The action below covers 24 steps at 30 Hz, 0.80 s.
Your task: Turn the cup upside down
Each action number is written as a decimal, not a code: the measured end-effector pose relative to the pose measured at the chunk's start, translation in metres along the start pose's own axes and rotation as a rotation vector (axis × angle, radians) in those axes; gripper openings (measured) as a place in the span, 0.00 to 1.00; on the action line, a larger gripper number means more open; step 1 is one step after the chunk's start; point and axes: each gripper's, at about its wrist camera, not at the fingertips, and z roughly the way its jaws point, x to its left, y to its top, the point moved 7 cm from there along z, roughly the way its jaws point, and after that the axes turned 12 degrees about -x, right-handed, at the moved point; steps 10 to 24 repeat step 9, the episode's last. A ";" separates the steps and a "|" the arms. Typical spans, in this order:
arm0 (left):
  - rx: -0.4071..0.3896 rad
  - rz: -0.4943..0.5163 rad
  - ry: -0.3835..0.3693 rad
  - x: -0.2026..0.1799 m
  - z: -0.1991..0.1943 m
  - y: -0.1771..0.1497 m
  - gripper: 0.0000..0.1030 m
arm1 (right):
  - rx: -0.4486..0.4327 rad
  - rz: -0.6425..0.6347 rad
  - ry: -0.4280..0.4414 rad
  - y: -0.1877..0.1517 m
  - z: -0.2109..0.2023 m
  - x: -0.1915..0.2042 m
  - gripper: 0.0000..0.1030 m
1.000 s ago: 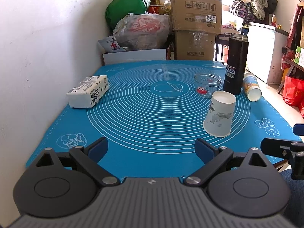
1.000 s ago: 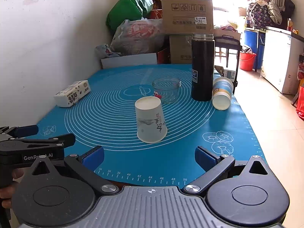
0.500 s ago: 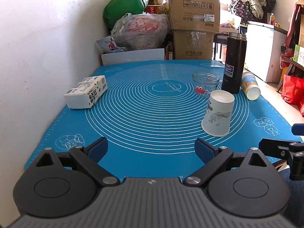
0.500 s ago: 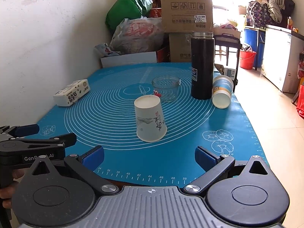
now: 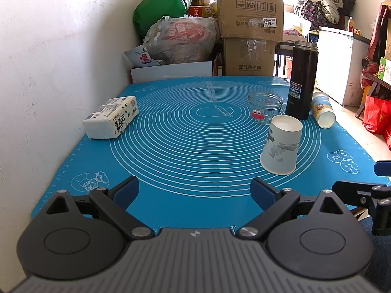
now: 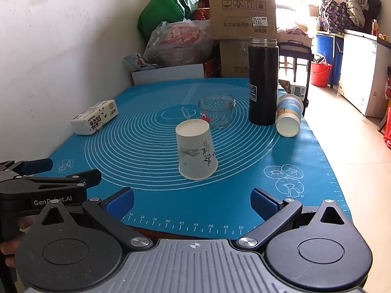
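Observation:
A white paper cup [image 5: 281, 146] with a grey ink print stands mouth down on the blue mat [image 5: 195, 146]; it also shows in the right wrist view [image 6: 196, 150]. My left gripper [image 5: 194, 190] is open and empty at the mat's near edge, left of and short of the cup. My right gripper [image 6: 192, 201] is open and empty, near the mat's front edge, with the cup straight ahead and apart from it. The left gripper also shows in the right wrist view [image 6: 48, 171] at the left edge.
A glass jar [image 6: 217, 109], a tall black flask [image 6: 263, 83] and a second paper cup lying on its side [image 6: 288, 117] sit behind the cup. A tissue pack [image 5: 111, 118] lies at the left by the wall. Boxes and bags are stacked at the table's far end.
Both grippers stay open and empty. The views shift only slightly; the cup has not moved.

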 end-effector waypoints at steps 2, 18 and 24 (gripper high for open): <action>0.001 0.000 -0.001 0.000 0.000 0.000 0.94 | 0.001 0.000 0.002 0.000 0.000 0.000 1.00; 0.004 0.003 0.002 0.000 0.001 -0.002 0.94 | 0.003 0.004 0.005 -0.001 0.001 0.000 1.00; 0.004 0.003 0.002 0.000 0.001 -0.002 0.94 | 0.003 0.004 0.005 -0.001 0.001 0.000 1.00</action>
